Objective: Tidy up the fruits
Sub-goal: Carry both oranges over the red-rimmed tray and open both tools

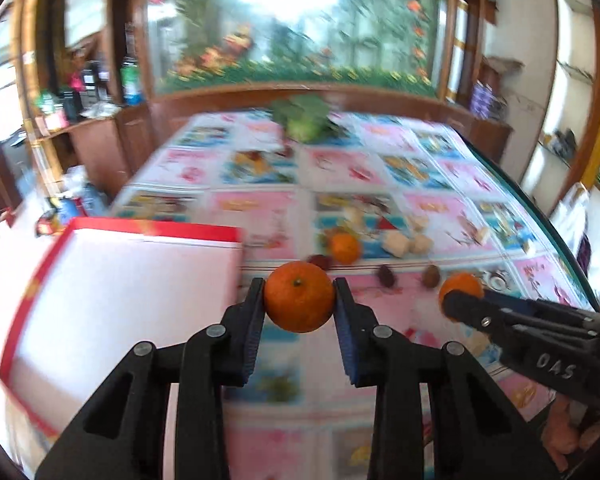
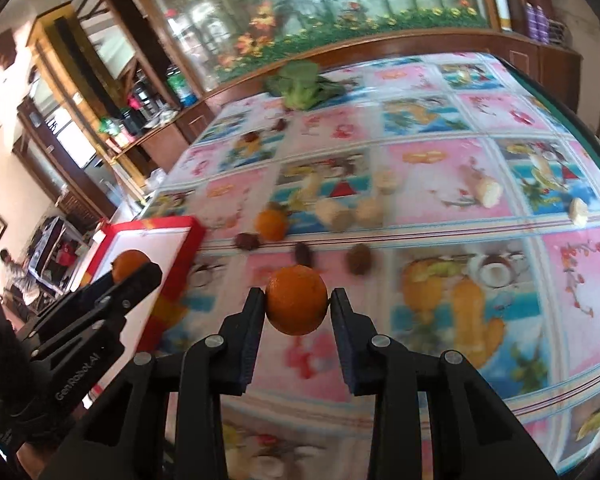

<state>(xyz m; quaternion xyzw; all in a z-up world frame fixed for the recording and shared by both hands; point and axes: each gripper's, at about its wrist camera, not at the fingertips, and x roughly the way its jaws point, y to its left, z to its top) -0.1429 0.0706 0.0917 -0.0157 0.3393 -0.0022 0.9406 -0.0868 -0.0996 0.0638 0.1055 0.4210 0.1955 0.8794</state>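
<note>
While both grippers are hanging above the patterned table, each is carrying one fruit.
Left gripper (image 1: 299, 304): its two black fingers are pressing on either side of an orange (image 1: 299, 297), jaws narrowed to the fruit's width; the fruit is sitting right at the fingertips, stem end facing up, clear of the tablecloth.
Right gripper (image 2: 296, 304): it is clamping a second orange (image 2: 296, 300) the same way, the fruit wedged between the fingertips and lifted off the cloth.
Red box (image 1: 112, 292): it is lying at the near left corner of the table, white inside with a red rim; the left gripper's orange is hanging just beside its right edge, and the right gripper's orange is further to the right of it.
Loose orange (image 1: 345, 248): it is resting on the table (image 2: 440, 160) just past the box's far right corner.
Small dark fruits (image 2: 303, 254): they are lying in a row beyond the held oranges, right of the box; their kind is too blurred to tell.
Pale chunks (image 2: 340, 214): they are sitting beside the loose orange, farther from the box.
Leafy green vegetable (image 2: 300, 84): it is lying at the far edge of the table, well apart from the box.
</note>
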